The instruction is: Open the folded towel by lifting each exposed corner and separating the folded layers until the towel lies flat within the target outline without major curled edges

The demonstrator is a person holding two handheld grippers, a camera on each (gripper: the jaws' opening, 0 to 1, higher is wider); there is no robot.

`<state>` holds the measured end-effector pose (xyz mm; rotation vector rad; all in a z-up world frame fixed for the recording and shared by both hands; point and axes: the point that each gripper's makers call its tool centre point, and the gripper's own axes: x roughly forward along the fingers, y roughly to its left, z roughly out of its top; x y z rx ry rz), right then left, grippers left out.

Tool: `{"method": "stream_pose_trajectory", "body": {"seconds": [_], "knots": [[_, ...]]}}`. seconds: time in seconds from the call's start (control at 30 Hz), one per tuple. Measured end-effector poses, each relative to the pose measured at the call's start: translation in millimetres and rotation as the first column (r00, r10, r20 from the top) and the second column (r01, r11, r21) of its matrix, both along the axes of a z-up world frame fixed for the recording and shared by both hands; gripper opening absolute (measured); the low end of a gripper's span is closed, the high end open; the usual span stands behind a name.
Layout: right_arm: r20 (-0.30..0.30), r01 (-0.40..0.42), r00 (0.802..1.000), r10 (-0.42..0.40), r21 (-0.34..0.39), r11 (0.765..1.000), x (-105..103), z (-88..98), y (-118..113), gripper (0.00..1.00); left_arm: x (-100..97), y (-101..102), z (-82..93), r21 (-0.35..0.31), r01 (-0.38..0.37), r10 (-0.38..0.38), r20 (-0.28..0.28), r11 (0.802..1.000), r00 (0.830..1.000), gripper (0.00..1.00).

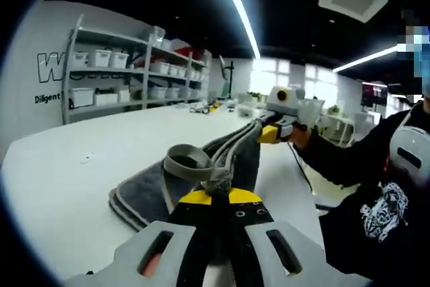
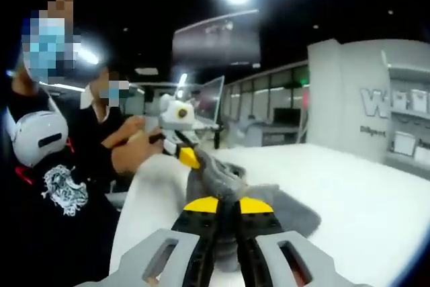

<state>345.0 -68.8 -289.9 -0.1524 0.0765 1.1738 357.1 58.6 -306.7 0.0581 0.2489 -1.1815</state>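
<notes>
Two grippers are clamped on one grey towel [image 1: 201,173] above the white table [image 1: 74,166].
Left gripper [image 1: 213,189] jaws are closed on a corner; right gripper [image 1: 272,132], at 2 o'clock, pinches another edge.

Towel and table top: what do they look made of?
Towel: soft grey cloth, probably terry or microfibre; matte, with stacked folds and a corded hem, and it drapes between both hand-held grippers. Table: smooth white, faintly glossy top, likely laminate; can't confirm.
</notes>
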Motion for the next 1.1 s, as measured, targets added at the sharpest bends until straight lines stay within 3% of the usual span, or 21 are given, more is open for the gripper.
{"method": "stream_pose_trajectory", "body": {"seconds": [0.3, 0.47, 0.5, 0.57, 0.67, 0.87, 1.1], "knots": [[0.074, -0.030, 0.997, 0.033, -0.045, 0.999, -21.7, -10.1, 0.6, 0.03, -21.1, -1.1, -11.4, 0.030, 0.026, -0.027, 0.039, 0.999, 0.999, 0.04], [0.082, -0.043, 0.995, 0.049, -0.068, 0.997, -29.8, -16.6, 3.6, 0.03, -33.0, -0.4, -19.2, 0.036, 0.042, -0.043, 0.045, 0.998, 0.998, 0.04], [0.082, -0.044, 0.995, 0.050, -0.070, 0.997, -32.4, -18.0, 4.2, 0.03, -35.9, -0.4, -19.7, 0.035, 0.044, -0.046, 0.054, 0.998, 0.997, 0.04], [0.091, -0.049, 0.994, 0.055, -0.069, 0.996, -39.6, -20.5, 5.5, 0.03, -37.6, -0.3, -19.4, 0.043, 0.029, -0.034, 0.123, 0.999, 0.992, 0.04], [0.103, -0.058, 0.992, 0.066, -0.083, 0.995, -49.5, -26.7, 7.7, 0.03, -52.1, -2.9, -28.7, 0.069, 0.049, -0.059, 0.146, 0.996, 0.988, 0.04], [0.107, -0.076, 0.990, 0.090, -0.129, 0.989, -65.6, -45.7, 9.0, 0.03, -69.4, -4.8, -50.1, 0.127, 0.069, -0.087, 0.143, 0.990, 0.986, 0.04], [0.094, -0.097, 0.989, 0.111, -0.142, 0.985, -76.3, -56.3, 7.6, 0.04, -76.7, -4.4, -55.3, 0.135, 0.076, -0.094, 0.134, 0.988, 0.986, 0.04]]}}
